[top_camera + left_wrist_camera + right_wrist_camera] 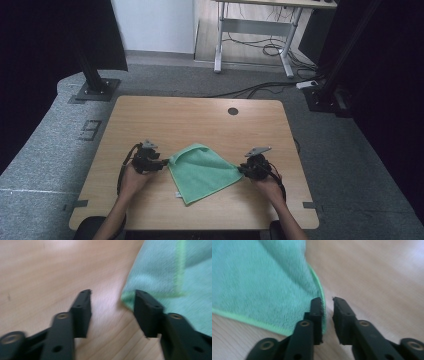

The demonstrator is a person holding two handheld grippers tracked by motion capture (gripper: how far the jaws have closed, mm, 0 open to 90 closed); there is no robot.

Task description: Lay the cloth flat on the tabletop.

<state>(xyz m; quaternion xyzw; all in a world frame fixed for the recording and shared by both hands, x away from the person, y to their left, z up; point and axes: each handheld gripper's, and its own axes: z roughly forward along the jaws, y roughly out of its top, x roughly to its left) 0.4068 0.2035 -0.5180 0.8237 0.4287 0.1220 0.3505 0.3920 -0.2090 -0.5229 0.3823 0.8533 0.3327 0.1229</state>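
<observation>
A green cloth [202, 172] lies folded on the wooden table [200, 120], between the two hands. My left gripper [165, 162] sits at the cloth's left corner. In the left gripper view the cloth [175, 270] corner lies just past the right jaw's tip, and the left gripper [112, 293] stands open over bare wood. My right gripper [241, 170] is at the cloth's right corner. In the right gripper view the cloth [262, 282] edge runs along the left jaw's inner side. The right gripper [327, 300] has a narrow gap with wood showing through, so the pads are not pressing.
A dark round hole [233, 111] sits near the table's far edge. Beyond the table are a black stand base [95, 90] at the left, a desk frame [255, 30] at the back, and cables [270, 87] on the grey floor.
</observation>
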